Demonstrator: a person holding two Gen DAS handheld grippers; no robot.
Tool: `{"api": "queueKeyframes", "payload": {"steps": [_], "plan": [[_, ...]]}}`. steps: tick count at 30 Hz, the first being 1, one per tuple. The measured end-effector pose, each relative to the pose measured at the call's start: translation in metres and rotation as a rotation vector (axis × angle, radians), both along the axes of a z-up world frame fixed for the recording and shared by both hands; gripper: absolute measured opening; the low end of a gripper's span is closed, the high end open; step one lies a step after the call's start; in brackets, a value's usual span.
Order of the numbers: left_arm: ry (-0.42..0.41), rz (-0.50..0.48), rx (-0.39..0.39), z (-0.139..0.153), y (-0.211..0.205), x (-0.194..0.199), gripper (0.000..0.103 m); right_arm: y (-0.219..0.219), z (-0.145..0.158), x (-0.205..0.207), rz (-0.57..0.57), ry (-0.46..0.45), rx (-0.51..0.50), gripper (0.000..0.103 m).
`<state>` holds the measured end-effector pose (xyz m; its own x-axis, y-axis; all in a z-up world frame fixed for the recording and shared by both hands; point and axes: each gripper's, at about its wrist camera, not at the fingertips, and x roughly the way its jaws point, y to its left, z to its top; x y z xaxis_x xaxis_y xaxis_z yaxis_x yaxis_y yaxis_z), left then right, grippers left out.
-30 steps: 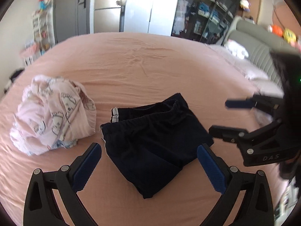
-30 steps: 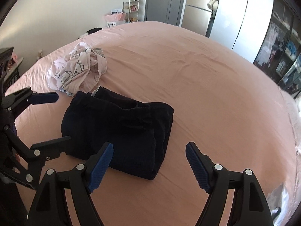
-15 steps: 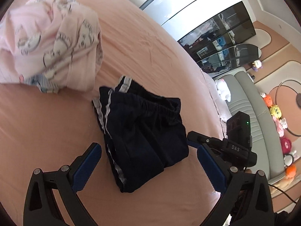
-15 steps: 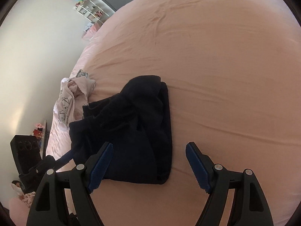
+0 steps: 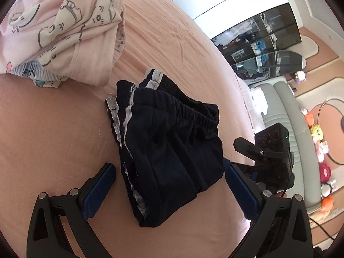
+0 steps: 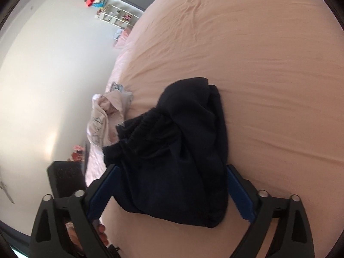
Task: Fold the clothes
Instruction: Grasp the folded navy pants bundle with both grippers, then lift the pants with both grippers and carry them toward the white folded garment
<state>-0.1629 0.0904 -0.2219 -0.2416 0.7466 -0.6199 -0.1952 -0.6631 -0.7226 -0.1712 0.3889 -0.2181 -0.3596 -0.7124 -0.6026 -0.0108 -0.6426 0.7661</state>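
Left wrist view first: the dark navy shorts (image 5: 169, 150) lie folded on the pink bed (image 5: 53, 139), white side stripes running down their left edge and the gathered waistband toward the far end. The left gripper (image 5: 169, 190) hangs low over the near end of them with its fingers (image 5: 97, 193) spread wide, one blue pad on bare sheet to the left of the shorts, the other at their right edge; the fabric sits between the pads but neither presses on it. Up at the top left, a crumpled pale pink garment with cartoon prints (image 5: 64, 28) rests just beyond the shorts' striped corner. On the right, the right gripper (image 5: 266, 157) comes in from the side, close to the shorts' right edge, with a grey sofa (image 5: 279, 107) and a row of plush toys (image 5: 320, 142) behind it. Over to the right wrist view: the shorts (image 6: 178, 161) fill the middle, bunched and dark, and the right gripper (image 6: 172, 193) straddles their near end, its jaws opening, blue fingers (image 6: 240, 195) set wide on either flank of the cloth, no squeeze visible. The pink garment (image 6: 105, 120) peeks out behind the shorts to the left, and a hand (image 6: 101, 234) shows at the bottom by the left finger's frame.
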Motion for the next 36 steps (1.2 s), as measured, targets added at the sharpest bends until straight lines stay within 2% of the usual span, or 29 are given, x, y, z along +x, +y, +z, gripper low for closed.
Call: {"api": "queueKeyframes", "payload": {"steps": [7,10,15,20,23,25,27,28,31,32,33,34,35,36], "plan": [[-0.036,0.029,0.108,-0.004,0.004,-0.007,0.103,-0.009,-0.005,-0.007,-0.001,0.023,-0.049,0.103],[-0.055,0.048,0.113,-0.005,0.008,-0.010,0.103,-0.009,-0.007,-0.009,-0.022,0.026,-0.079,0.103],[-0.091,0.082,0.177,-0.007,0.010,-0.013,0.103,-0.019,-0.013,-0.016,-0.040,0.039,-0.212,0.103],[-0.096,0.083,0.195,-0.010,0.005,-0.014,0.103,-0.029,-0.012,-0.017,-0.038,0.057,-0.167,0.102],[-0.085,0.084,0.208,-0.010,0.003,-0.013,0.103,-0.027,-0.014,-0.015,-0.061,0.064,-0.169,0.097],[-0.070,0.086,0.209,-0.010,0.005,-0.012,0.103,-0.024,-0.017,-0.012,-0.089,0.068,-0.162,0.089],[-0.054,0.089,0.188,-0.009,0.008,-0.011,0.102,-0.020,-0.021,-0.010,-0.122,0.068,-0.146,0.076],[-0.047,0.091,0.173,-0.007,0.011,-0.011,0.101,-0.020,-0.022,-0.009,-0.136,0.065,-0.139,0.073],[-0.050,0.114,0.129,-0.006,0.011,-0.011,0.086,-0.018,-0.025,-0.008,-0.169,0.058,-0.117,0.064],[-0.061,0.129,0.122,-0.008,0.008,-0.011,0.075,-0.018,-0.025,-0.008,-0.173,0.056,-0.106,0.063],[-0.078,0.150,0.119,-0.011,0.004,-0.011,0.058,-0.017,-0.025,-0.008,-0.177,0.055,-0.095,0.060],[-0.099,0.174,0.117,-0.014,-0.001,-0.011,0.047,-0.017,-0.025,-0.008,-0.179,0.055,-0.077,0.057],[-0.124,0.199,0.115,-0.019,-0.006,-0.010,0.027,-0.018,-0.026,-0.007,-0.187,0.053,-0.064,0.051],[-0.152,0.221,0.122,-0.025,-0.010,-0.010,0.018,-0.018,-0.027,-0.007,-0.196,0.051,-0.054,0.045]]}}
